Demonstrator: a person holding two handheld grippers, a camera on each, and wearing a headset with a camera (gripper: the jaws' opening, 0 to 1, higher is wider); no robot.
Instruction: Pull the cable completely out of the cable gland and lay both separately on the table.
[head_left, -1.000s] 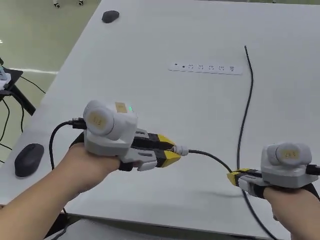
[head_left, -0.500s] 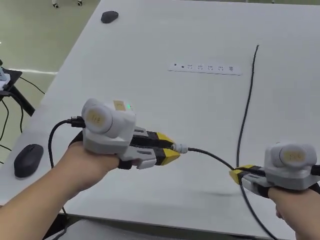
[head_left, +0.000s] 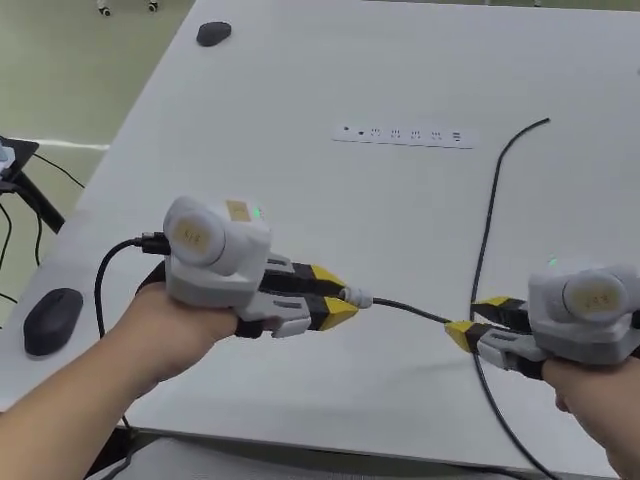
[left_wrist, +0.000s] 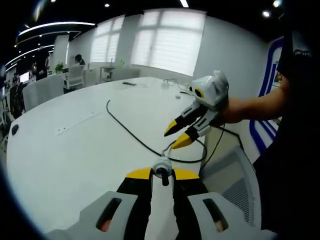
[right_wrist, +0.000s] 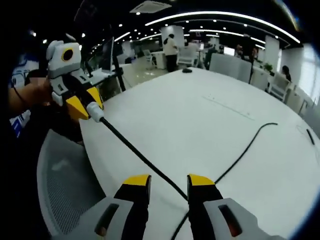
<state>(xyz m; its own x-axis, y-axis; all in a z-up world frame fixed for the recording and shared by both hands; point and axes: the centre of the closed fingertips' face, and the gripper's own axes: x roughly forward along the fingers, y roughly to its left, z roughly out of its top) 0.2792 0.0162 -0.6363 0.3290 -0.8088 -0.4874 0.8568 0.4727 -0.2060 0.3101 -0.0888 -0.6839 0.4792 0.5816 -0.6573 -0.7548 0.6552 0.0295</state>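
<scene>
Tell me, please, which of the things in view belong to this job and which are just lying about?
Job in hand:
- cable gland, clamped in the left tongs
- black cable, running from the gland between the open right tongs

Lying about:
- power strip
- dark mouse at the far end
- second mouse at the left

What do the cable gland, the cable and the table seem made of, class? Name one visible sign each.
Cable gland: pale, smooth surface; probably plastic, perhaps metal. Cable: matte black sheath lying in soft curves; likely rubber or PVC. Table: even white matte top; likely laminate.
</scene>
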